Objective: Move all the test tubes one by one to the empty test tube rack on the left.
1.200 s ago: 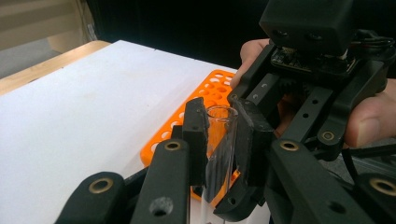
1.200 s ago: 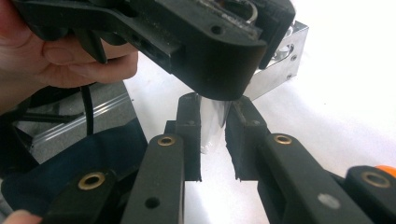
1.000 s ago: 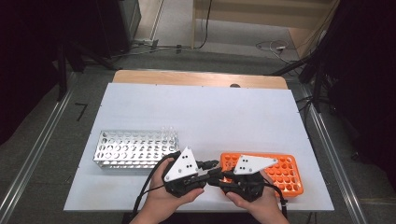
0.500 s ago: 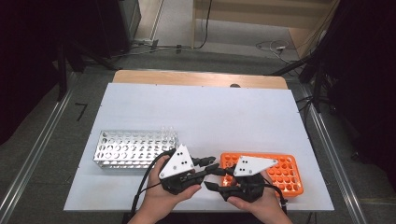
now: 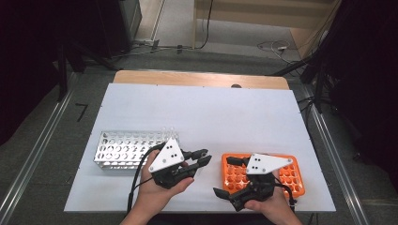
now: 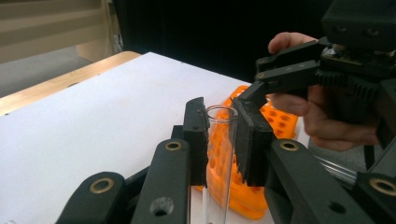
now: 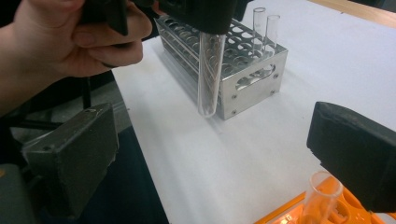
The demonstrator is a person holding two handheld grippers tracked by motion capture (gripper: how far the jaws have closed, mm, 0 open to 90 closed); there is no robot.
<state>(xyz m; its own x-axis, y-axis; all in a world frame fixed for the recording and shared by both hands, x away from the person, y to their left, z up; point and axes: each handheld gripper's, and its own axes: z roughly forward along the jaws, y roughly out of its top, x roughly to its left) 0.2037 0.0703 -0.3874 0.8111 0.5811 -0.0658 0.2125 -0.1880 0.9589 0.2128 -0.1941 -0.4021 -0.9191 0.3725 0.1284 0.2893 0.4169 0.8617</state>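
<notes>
My left gripper is shut on a clear empty test tube, held upright near its rim between the jaws. In the right gripper view the tube hangs above the white table, just in front of the metal rack. My right gripper is open, its jaws spread wide over the left end of the orange rack. One clear tube stands in the orange rack near the right jaw.
The metal rack lies at the front left of the white table, with two tubes upright in its far corner. The orange rack lies front right. A wooden strip edges the far side.
The two grippers were close together a second ago and now stand apart. The left one has drawn back left, gripping the tube; the right one has dropped toward the front edge, jaws wide.
</notes>
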